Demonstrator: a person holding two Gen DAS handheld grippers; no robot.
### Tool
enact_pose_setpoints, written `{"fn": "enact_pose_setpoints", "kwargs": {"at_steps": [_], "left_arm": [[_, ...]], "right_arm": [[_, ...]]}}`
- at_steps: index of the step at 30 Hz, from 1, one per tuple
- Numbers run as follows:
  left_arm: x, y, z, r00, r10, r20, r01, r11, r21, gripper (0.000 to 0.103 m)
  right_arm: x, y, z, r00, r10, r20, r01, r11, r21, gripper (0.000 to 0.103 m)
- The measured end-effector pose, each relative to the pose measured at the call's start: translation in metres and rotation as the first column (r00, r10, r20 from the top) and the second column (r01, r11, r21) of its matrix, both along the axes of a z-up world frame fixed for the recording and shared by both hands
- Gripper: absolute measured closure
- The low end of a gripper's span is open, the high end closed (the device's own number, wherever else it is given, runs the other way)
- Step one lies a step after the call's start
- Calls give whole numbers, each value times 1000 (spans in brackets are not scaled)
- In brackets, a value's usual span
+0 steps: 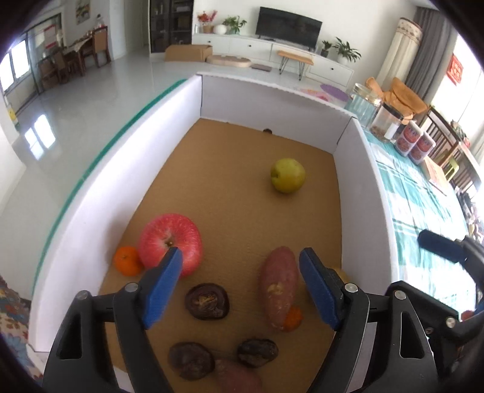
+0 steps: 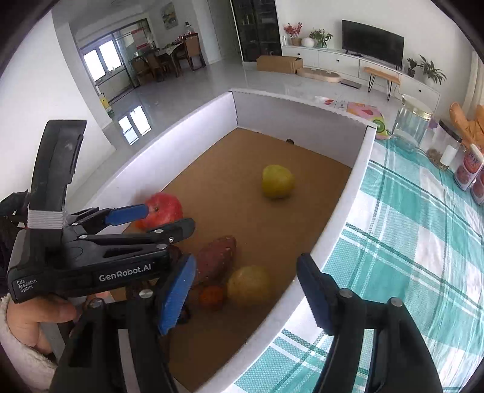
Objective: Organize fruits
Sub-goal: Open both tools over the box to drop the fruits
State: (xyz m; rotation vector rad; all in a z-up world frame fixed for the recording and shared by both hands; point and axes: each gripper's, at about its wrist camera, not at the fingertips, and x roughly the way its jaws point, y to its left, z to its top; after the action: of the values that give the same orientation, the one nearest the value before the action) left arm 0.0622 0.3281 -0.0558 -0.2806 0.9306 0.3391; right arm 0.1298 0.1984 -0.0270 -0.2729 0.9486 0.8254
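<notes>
box floor: matt brown corrugated cardboard [image 1: 230,193]
red apple [image 1: 169,241]: glossy, left of jaws
cloth: teal checked woven tablecloth [image 2: 408,241]

Right of the white box [image 2: 341,217], on a teal checked tablecloth [image 2: 408,241]: clear glass jar [image 2: 413,124], red-labelled cans [image 1: 414,145]. Beyond the box, far off: television [image 2: 372,42], cardboard carton [image 2: 278,64], wooden bench [image 2: 381,75].

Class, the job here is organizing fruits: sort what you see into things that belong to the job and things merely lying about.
Belongs to the job:
red apple
green apple
small orange
white box

Lying about:
glass jar
checked tablecloth
television
</notes>
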Motion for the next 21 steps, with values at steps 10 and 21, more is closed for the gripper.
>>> {"fn": "enact_pose_setpoints", "kwargs": {"at_steps": [10,21], "left_arm": [[-83,-62,45,993,44,113,-74,957,282,12],[-111,-41,50,986,148,80,-164,947,275,12]], "right_arm": [[-59,-53,17,996,-77,-38,77,997,-14,0],[-93,-48,22,989,-141,-44,141,990,-11,0]]}}
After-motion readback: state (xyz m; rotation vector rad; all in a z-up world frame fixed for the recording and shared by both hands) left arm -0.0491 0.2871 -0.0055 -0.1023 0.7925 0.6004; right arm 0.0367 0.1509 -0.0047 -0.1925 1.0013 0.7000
